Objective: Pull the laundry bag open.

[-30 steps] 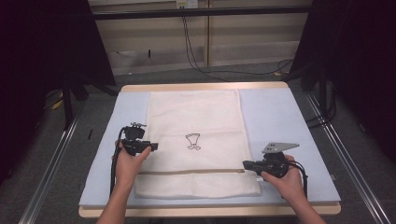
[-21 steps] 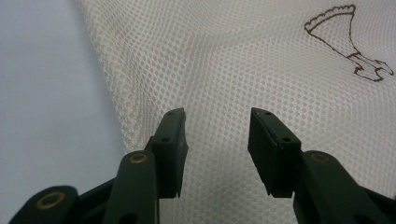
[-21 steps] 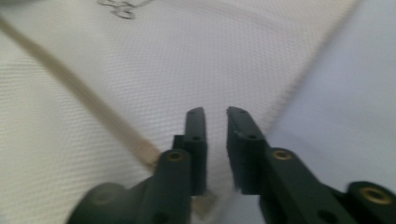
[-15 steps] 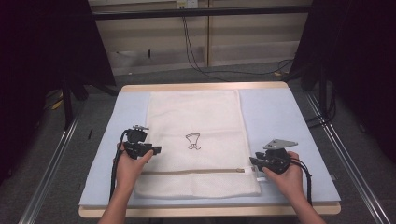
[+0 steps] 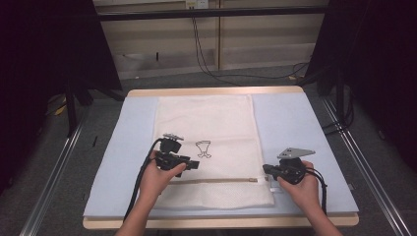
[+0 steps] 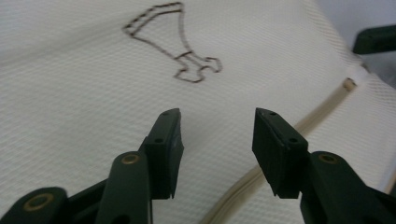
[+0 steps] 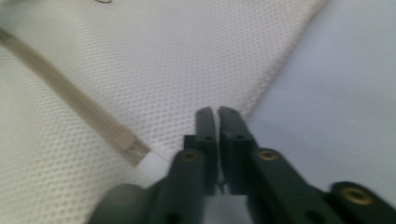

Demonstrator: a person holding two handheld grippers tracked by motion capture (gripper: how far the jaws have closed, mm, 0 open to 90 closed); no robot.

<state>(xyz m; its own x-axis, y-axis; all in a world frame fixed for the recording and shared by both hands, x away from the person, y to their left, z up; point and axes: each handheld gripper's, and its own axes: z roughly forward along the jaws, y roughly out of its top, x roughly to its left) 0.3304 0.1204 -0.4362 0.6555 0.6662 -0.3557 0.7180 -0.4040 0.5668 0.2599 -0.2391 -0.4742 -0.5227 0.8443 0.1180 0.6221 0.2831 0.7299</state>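
White mesh bag [image 5: 206, 142], flat at frame centre on blue mat [image 5: 290, 128]. Left gripper [image 6: 217, 140]: jaws spread, just been opening, nothing between, above zipper [image 5: 221, 180]. Right gripper [image 7: 217, 122]: jaws pressed nearly together at bag's lower-right edge; whether they pinch it, cannot tell.

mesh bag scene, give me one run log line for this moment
left gripper: open, jaws just opening, above mesh bag | right gripper: nearly shut at bag's edge, near zipper end | grip: unclear

blurred: mesh bag [image 7: 140, 70] in right gripper view | hidden: anything pinched between right gripper [image 7: 217, 116] jaws | cut off: zipper [image 6: 243, 186] at left gripper view's bottom edge
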